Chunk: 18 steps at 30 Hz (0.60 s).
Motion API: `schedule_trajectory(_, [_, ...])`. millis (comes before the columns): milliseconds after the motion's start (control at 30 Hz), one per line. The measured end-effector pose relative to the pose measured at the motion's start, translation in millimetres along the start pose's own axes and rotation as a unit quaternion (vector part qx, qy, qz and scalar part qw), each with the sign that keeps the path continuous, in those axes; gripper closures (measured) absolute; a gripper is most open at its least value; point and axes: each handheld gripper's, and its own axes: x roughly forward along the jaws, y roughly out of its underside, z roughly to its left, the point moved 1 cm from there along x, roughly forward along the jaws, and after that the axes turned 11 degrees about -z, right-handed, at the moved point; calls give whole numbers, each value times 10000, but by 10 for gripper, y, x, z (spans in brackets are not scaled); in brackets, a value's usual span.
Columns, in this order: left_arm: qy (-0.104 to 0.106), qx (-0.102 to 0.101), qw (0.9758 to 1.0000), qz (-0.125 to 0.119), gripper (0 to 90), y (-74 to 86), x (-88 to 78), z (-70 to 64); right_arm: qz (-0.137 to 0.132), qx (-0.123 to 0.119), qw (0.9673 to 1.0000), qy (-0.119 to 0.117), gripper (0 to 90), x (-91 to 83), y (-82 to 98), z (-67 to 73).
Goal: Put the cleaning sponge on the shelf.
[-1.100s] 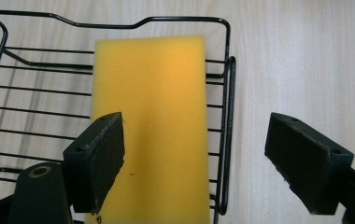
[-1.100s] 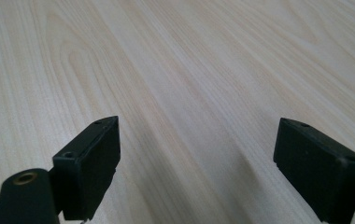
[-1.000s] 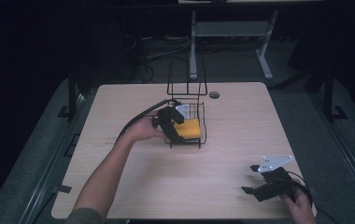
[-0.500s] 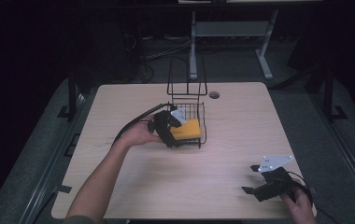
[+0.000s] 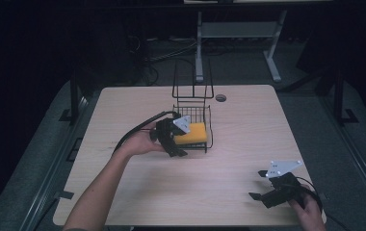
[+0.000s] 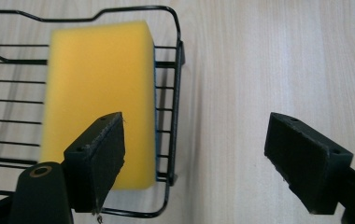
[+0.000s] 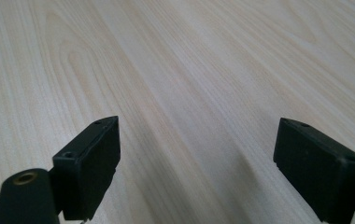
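Observation:
A yellow sponge (image 5: 194, 133) (image 6: 98, 98) lies inside a black wire basket (image 5: 209, 126) (image 6: 172, 88) at the middle of the wooden table. My left gripper (image 5: 177, 147) (image 6: 192, 161) hovers open at the basket's near-left corner; one jaw stands over the sponge and the other over bare table outside the wire rim. Nothing is between its jaws. My right gripper (image 5: 260, 185) (image 7: 199, 172) is open low over the table's near-right corner, with only wood grain between its jaws.
The basket has a tall wire handle frame (image 5: 192, 82) rising at its far side. A dark round grommet (image 5: 220, 97) sits in the table top near the far edge. A desk frame (image 5: 239, 33) stands beyond the table.
My left gripper has pulled back toward the person and slightly left, away from the sponge, which stays in the basket. The right gripper has not moved.

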Motion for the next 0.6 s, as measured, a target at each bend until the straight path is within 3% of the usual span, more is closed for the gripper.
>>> schedule_trajectory(233, [35,-41,10000,53,195,74,-5,-105,9,-5,10000,-9,145,9,0,3])
schedule_trajectory(467, [-7,-36,10000,-88,199,118,-47,-199,31,-22,10000,-38,145,24,-3,12])
schedule_trajectory(600, [33,0,10000,-3,198,115,-52,-245,51,-32,10000,-52,144,27,-3,14])
